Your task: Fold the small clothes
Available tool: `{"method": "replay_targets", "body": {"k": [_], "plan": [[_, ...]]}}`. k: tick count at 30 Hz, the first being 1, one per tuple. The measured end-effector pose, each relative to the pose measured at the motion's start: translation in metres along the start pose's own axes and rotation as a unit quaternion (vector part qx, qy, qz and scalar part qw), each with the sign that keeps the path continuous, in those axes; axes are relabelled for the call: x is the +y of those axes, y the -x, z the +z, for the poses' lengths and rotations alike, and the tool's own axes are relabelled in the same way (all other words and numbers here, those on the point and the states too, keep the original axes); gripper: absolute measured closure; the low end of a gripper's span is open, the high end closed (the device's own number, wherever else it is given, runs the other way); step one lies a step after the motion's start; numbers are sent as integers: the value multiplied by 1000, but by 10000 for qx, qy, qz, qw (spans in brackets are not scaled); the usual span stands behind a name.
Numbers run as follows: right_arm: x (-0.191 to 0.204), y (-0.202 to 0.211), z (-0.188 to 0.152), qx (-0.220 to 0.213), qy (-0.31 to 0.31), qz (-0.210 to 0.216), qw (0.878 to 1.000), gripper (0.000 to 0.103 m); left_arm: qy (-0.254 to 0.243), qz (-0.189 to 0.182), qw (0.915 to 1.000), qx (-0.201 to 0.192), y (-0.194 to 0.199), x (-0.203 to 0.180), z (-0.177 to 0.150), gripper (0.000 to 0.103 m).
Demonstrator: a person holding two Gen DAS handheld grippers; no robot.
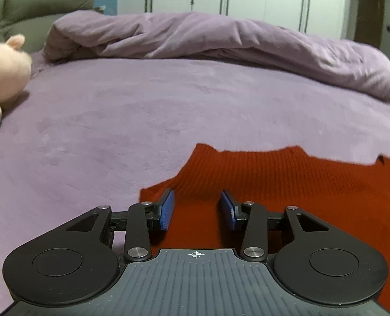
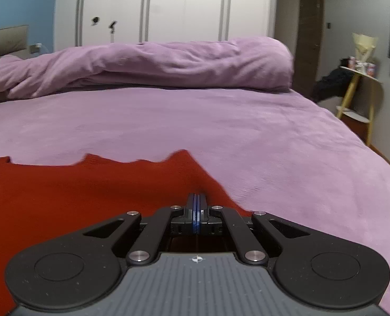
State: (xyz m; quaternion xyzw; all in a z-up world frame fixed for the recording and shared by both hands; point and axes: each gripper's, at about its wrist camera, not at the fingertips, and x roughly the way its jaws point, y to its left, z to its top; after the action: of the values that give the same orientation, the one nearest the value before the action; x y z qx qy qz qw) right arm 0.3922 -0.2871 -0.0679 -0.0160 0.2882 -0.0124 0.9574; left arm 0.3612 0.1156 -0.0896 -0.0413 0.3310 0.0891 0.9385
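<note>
A red ribbed knit garment (image 1: 287, 184) lies flat on the purple bed sheet (image 1: 142, 105). My left gripper (image 1: 197, 197) hangs low over the garment's left part, near its left edge. Its blue pads (image 1: 168, 208) stand apart, with fabric below the gap and nothing pressed between them. In the right wrist view the same garment (image 2: 76, 192) fills the lower left. My right gripper (image 2: 197, 197) is shut, pad against pad, right above the garment's right edge. No fabric shows between its pads.
A bunched purple duvet (image 1: 195, 34) runs across the far side of the bed. A pink plush toy (image 1: 2, 79) lies at the left, near the grey headboard (image 1: 36, 2). White wardrobe doors (image 2: 168, 5) stand behind. A yellow-legged side table (image 2: 358, 71) stands beyond the bed's right edge.
</note>
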Motion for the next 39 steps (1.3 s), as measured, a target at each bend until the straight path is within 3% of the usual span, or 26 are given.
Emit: {"method": "replay_targets", "body": {"k": [4, 7, 9, 13, 17, 22, 33, 36, 39], "plan": [[14, 11, 2, 162, 248, -232, 9993, 103, -170, 24, 9996, 217, 26, 1, -5, 50], [22, 41, 0, 22, 404, 209, 9990, 103, -25, -74, 9994, 344, 55, 7, -15, 44], [22, 58, -10, -108, 459, 347, 9983, 103, 64, -143, 9988, 463, 68, 8, -23, 44], [6, 63, -35, 56, 429, -89, 9990, 103, -75, -19, 9984, 566, 74, 6, -31, 43], [-14, 62, -28, 356, 119, -390, 9985, 103, 11, 16, 9968, 800, 80, 7, -27, 44], [-11, 75, -32, 606, 409, -412, 9965, 102, -65, -52, 9957, 921, 92, 10, -32, 43], [-25, 108, -33, 863, -208, -359, 9954, 98, -190, -88, 9943, 1043, 114, 16, -44, 43], [-25, 116, -34, 870, -306, -258, 9954, 98, 42, -228, 9922, 1226, 120, 24, -52, 43], [-25, 121, -35, 912, -458, -125, 9947, 96, 742, -758, 9826, 1524, 124, 40, -62, 44]]}}
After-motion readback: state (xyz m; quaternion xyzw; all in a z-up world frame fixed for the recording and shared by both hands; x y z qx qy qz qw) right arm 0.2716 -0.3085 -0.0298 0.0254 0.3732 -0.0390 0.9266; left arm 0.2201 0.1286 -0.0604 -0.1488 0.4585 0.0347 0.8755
